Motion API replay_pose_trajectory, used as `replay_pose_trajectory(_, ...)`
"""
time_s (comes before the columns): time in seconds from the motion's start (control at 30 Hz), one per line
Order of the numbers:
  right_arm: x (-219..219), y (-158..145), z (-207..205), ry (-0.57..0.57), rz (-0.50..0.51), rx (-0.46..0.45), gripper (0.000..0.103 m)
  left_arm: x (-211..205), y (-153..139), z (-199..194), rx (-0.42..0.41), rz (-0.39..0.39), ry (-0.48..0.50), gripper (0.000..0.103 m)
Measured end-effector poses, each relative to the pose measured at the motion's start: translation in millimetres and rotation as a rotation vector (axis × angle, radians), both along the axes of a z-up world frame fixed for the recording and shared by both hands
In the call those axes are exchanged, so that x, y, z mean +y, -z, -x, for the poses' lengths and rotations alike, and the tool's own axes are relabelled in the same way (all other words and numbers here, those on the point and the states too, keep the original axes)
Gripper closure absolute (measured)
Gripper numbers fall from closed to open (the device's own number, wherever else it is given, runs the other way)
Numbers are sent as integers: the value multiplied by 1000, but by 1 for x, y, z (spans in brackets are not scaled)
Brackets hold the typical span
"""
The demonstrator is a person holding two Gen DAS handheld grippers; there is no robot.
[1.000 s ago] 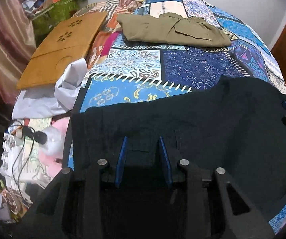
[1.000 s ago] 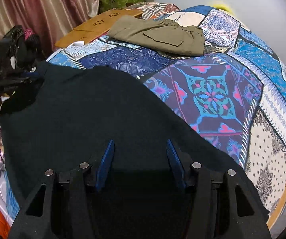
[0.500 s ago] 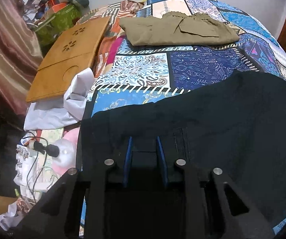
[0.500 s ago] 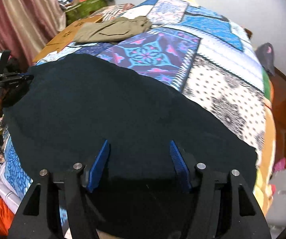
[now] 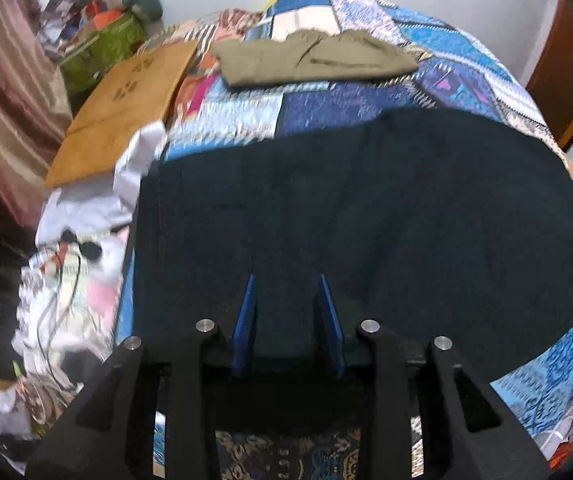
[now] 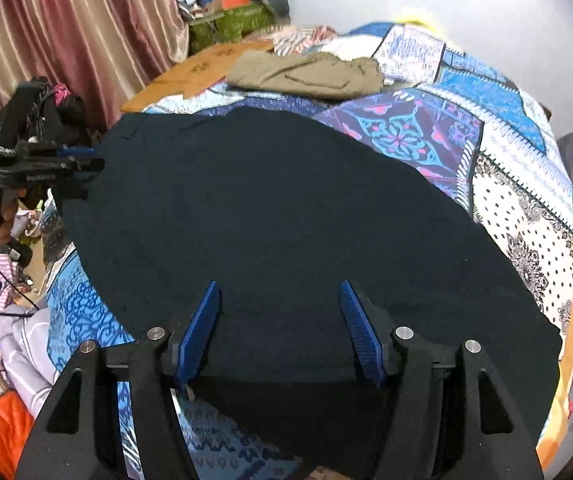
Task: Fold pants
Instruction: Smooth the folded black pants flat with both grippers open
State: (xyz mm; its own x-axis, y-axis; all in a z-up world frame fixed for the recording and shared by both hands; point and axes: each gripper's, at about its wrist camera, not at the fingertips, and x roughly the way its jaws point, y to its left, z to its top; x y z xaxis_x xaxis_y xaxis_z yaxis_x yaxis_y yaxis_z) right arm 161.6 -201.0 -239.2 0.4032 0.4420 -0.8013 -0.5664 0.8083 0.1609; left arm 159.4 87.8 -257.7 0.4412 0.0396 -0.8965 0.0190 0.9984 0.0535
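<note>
Dark navy pants (image 5: 346,216) lie spread flat across the near part of a patchwork bedspread (image 5: 318,108); they also fill the middle of the right wrist view (image 6: 278,216). My left gripper (image 5: 288,308) is part open, its blue fingers standing over the pants' near edge with dark cloth between them. My right gripper (image 6: 280,320) is open wide over the other end of the pants, touching nothing I can see. The left gripper also shows at the pants' far left end in the right wrist view (image 6: 74,160).
Folded olive pants (image 5: 314,60) lie at the far side of the bed, also in the right wrist view (image 6: 306,74). A brown wooden board (image 5: 122,108) and white cloth (image 5: 98,200) lie on the left. Cables and clutter (image 5: 58,280) cover the floor. Curtains (image 6: 66,40) hang left.
The left gripper's fingers have spread apart from nearly shut and the view has lifted. The right gripper stays open and has swung back toward the middle of the bed. The pants lie flatter.
</note>
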Motion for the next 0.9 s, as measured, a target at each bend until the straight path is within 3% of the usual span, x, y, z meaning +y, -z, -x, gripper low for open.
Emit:
replay_pose_trajectory(0.2,-18,-1,15,14,-22,11,44,20,24,15,19,42,-59,68)
replay_pose_trajectory(0.33,-26,-2,17,46,-21,14,45,21,14,16,33,30,-70,68)
replay_pose_trajectory(0.47,-56,-10,25,144,-39,-3,43,7,-11,12,-9,18,-36,68)
replay_pose_trajectory(0.57,-87,-18,30,236,-57,-22,43,-15,-33,5,-61,17,5,66)
replay_pose_trajectory(0.67,-123,-22,37,343,-85,-27,43,-47,-53,-8,-108,23,50,56)
replay_pose_trajectory(0.9,-181,-13,64,535,-92,-16,43,-148,-81,-35,-171,70,232,49)
